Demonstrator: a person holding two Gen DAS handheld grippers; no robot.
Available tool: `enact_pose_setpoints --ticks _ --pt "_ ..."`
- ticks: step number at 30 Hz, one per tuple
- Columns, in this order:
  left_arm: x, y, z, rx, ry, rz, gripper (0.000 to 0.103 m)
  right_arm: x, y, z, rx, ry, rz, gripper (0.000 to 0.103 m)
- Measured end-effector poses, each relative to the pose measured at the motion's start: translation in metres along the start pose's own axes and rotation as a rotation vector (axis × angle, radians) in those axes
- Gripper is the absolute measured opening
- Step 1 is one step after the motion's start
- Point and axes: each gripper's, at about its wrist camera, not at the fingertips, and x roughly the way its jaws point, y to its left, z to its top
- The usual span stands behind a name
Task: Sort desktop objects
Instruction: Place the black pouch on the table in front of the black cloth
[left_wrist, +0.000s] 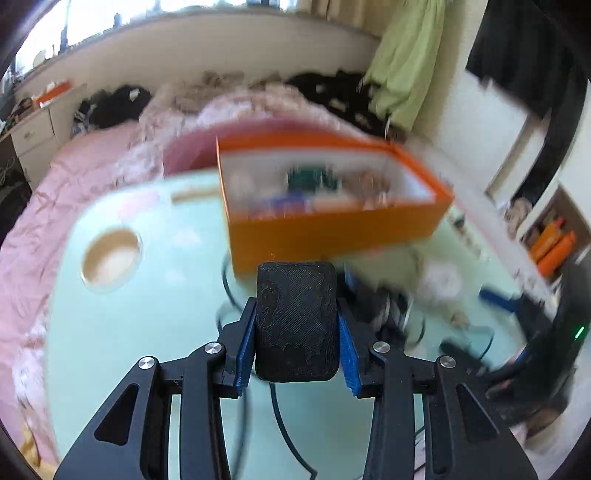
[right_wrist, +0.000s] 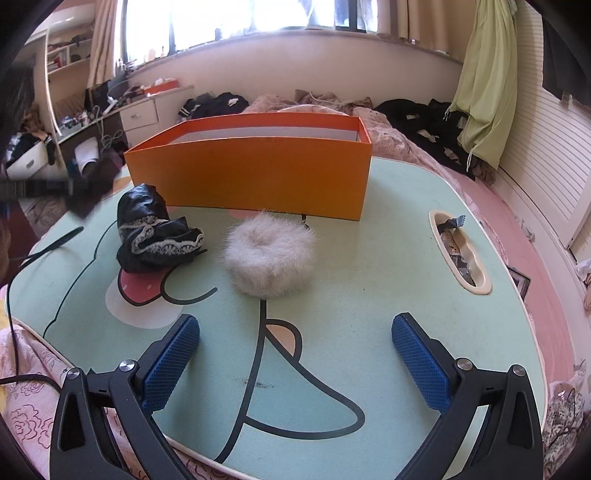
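Left gripper (left_wrist: 296, 325) clamps a rounded, rough-textured black block (left_wrist: 296, 321) before the orange cardboard box (left_wrist: 332, 229). Right gripper (right_wrist: 295, 363) gapes wide over the mint tabletop (right_wrist: 369, 280); fluffy grey ring (right_wrist: 271, 254), lace-trimmed black cloth (right_wrist: 155, 232) beside the box.

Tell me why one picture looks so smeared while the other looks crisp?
Left wrist view: the orange box and table are streaked by motion blur, while the left claw and the black block it grips stay sharp. Right wrist view: crisp throughout, with blown-out window glare along the top and fisheye bending at the edges.
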Motion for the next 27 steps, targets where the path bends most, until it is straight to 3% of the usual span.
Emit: enact_pose_setpoints --ticks 3,6,9,10,14,16,19,23,27 --pt "0.021 -0.011 -0.011 0.008 0.046 -0.023 0.040 0.000 0.000 0.000 -0.001 0.000 0.000 0.103" --pt "0.025 -0.031 -0.011 0.031 0.017 -0.047 0.041 0.000 0.000 0.000 0.001 0.000 0.000 0.103" --pt "0.023 -0.042 -0.013 0.042 0.012 -0.085 0.057 0.000 0.000 0.000 0.000 -0.001 -0.001 0.103" --pt "0.022 -0.045 -0.014 0.052 0.012 -0.065 0.066 0.000 0.000 0.000 0.000 0.000 -0.001 0.103" --pt "0.015 -0.042 -0.028 0.079 0.021 0.036 0.068 0.000 0.001 0.000 0.001 0.000 -0.002 0.103" --pt "0.010 -0.039 -0.040 0.080 0.020 0.047 0.070 0.000 0.001 0.000 0.001 0.000 -0.003 0.103" --pt "0.008 -0.043 -0.057 0.125 -0.020 0.089 0.085 0.000 0.000 0.000 0.001 0.001 -0.003 0.103" --pt "0.016 -0.043 -0.056 0.129 -0.018 0.086 0.103 0.001 0.000 0.000 0.002 0.002 -0.005 0.103" --pt "0.016 -0.042 -0.056 0.128 -0.025 0.084 0.103 -0.001 -0.001 0.001 0.009 -0.001 -0.016 0.103"
